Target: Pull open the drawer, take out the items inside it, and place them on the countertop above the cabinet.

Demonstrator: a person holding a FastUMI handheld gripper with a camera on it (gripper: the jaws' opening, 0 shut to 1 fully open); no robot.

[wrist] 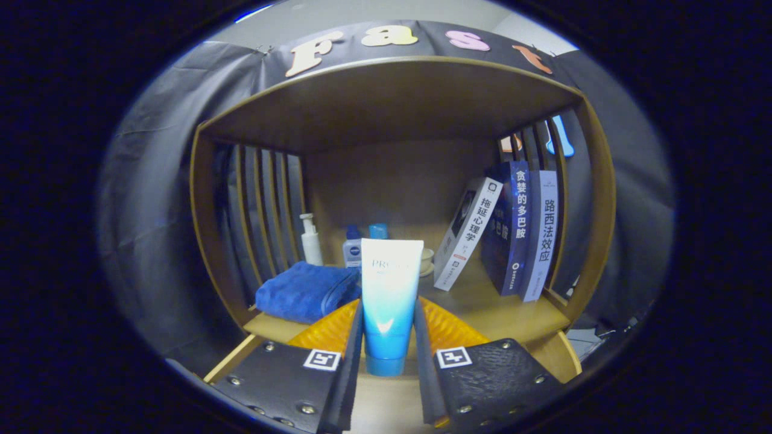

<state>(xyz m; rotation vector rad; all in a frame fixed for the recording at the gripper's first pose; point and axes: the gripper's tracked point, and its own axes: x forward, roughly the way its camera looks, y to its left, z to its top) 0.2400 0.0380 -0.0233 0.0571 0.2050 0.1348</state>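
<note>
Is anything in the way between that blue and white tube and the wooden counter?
Nothing visible. The gripper is shut on the blue and white tube, cap down, and the wooden countertop just ahead is bare.

The gripper [389,337] clamps an upright blue-white tube [389,289] above the countertop [482,307], near a folded blue towel [304,292].

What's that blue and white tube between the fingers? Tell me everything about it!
The tube is soft-looking plastic, white at the flat crimped top, fading to bright blue at the round cap below. It stands upright, cap down, over the wooden countertop. The gripper is shut on it, one finger pressing each side. Pale lettering runs near its top.
</note>
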